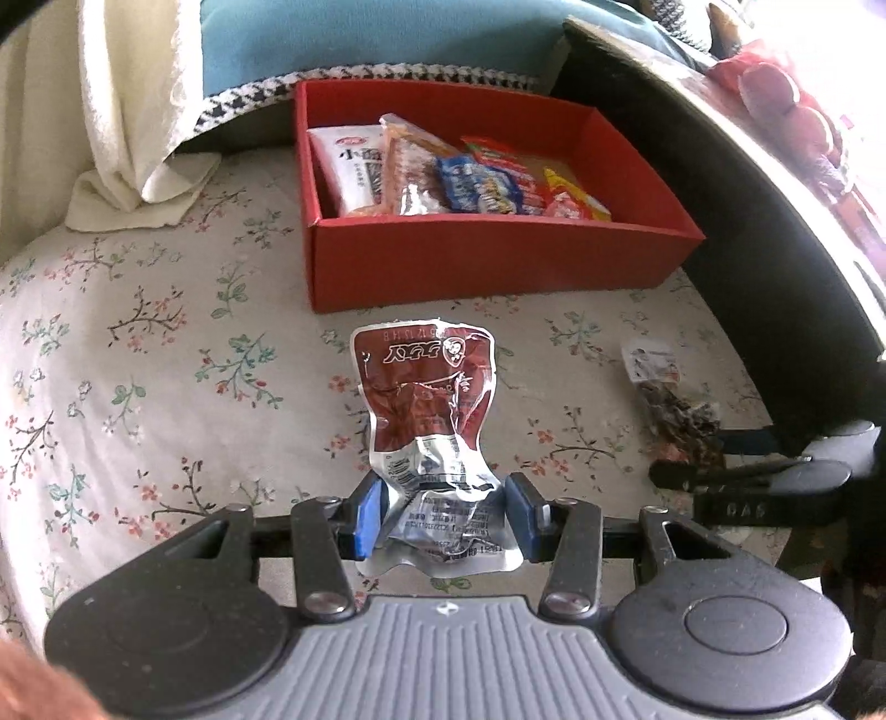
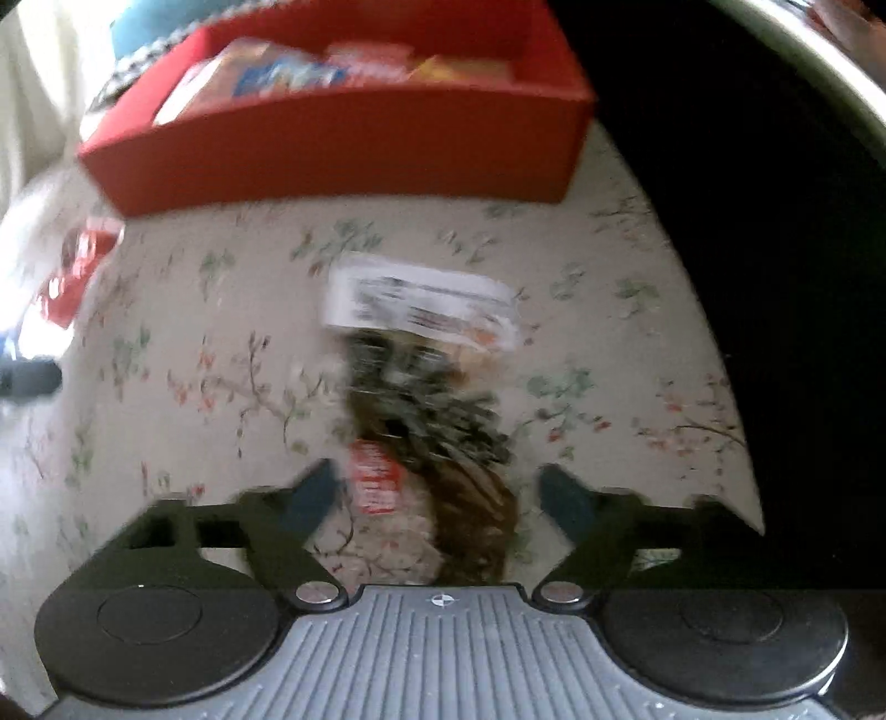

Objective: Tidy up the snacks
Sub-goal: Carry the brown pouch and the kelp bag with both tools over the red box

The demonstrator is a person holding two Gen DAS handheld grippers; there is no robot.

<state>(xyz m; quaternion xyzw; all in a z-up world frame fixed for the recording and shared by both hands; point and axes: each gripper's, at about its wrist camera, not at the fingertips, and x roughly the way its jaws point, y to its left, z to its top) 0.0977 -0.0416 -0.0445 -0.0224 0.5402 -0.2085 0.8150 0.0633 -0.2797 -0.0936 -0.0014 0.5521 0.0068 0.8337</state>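
My left gripper (image 1: 443, 498) is shut on the lower end of a maroon and silver snack packet (image 1: 426, 399), which points toward the red box (image 1: 498, 266). The box holds several snack packs (image 1: 470, 177). In the blurred right wrist view my right gripper (image 2: 440, 484) stands open, one finger on each side of a clear packet of dark snack (image 2: 426, 387) with a white label, lying on the floral cloth. That clear packet (image 1: 670, 399) also lies right of the maroon one in the left wrist view, with the right gripper's fingers (image 1: 747, 476) just behind it.
A floral cloth (image 1: 138, 360) covers the surface. A cream towel (image 1: 138, 183) lies at the back left, beside a blue cushion (image 1: 332, 39). A dark curved edge (image 1: 747, 194) rises along the right, close to the red box (image 2: 332, 149).
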